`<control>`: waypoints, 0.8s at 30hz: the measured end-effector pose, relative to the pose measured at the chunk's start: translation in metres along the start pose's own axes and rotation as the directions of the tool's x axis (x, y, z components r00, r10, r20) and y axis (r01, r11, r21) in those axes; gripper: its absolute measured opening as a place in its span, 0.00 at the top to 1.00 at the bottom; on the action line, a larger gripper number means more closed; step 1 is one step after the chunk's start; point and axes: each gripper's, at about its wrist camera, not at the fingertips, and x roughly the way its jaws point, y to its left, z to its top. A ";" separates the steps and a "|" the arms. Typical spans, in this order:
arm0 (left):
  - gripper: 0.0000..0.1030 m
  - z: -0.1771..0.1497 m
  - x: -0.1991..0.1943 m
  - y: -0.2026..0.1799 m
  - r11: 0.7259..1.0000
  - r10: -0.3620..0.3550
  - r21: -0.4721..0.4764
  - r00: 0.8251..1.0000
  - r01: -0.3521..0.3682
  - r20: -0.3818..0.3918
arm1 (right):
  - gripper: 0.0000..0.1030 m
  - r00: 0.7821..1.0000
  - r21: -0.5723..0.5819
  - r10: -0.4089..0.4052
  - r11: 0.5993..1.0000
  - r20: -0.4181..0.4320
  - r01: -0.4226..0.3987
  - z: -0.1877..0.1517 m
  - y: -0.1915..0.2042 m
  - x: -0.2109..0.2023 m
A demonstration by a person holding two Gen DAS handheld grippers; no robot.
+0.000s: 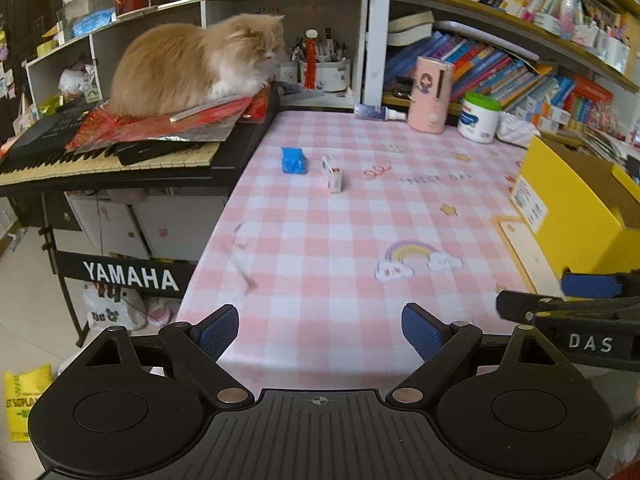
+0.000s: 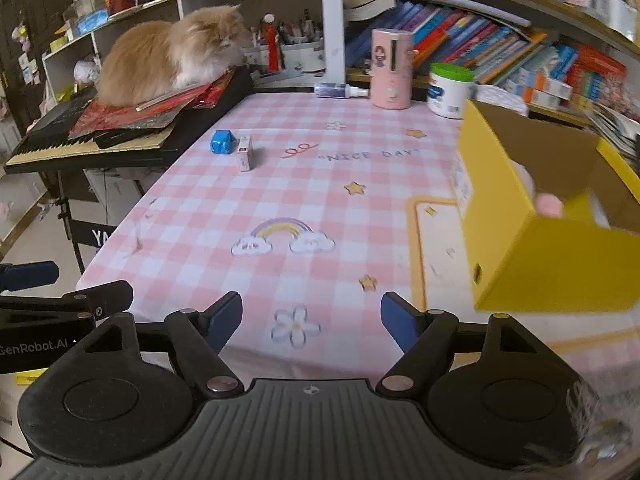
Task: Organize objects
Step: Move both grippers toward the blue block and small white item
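On the pink checked tablecloth (image 1: 320, 240) (image 2: 280, 184) lie a small blue packet (image 1: 293, 160) (image 2: 221, 142) and, beside it, a small white carton (image 1: 332, 174) (image 2: 244, 153), both far ahead near the left edge. A yellow cardboard box (image 1: 568, 208) (image 2: 532, 248) stands open on the right; something pink (image 2: 548, 204) shows inside it. My left gripper (image 1: 320, 330) is open over the table's near edge, nothing between its fingers. My right gripper (image 2: 312, 320) is also open and empty, just left of the box. Each gripper's side shows in the other's view.
An orange and white cat (image 1: 196, 64) (image 2: 168, 54) sits on red papers atop a keyboard (image 1: 120, 156) left of the table. At the table's back stand a pink canister (image 1: 430, 94) (image 2: 390, 68), a white tub with a green lid (image 1: 480, 118) (image 2: 450, 90) and a lying bottle (image 2: 340, 90). Bookshelves (image 1: 520, 60) rise behind.
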 end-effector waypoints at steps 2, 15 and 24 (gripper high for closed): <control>0.12 0.009 0.010 0.001 1.000 0.002 -0.012 1.000 -0.002 -0.004 | 0.31 1.000 -0.013 0.023 1.000 -0.007 -0.023 0.011 -0.001 0.013; 0.12 0.060 0.062 0.012 0.991 0.108 -0.075 0.993 -0.110 -0.038 | 0.39 0.989 -0.069 0.139 0.987 -0.048 -0.142 0.080 -0.003 0.091; 0.12 0.089 0.084 0.029 0.972 0.199 -0.116 0.979 -0.202 -0.036 | 0.54 0.972 -0.108 0.233 0.966 -0.017 -0.234 0.142 0.018 0.154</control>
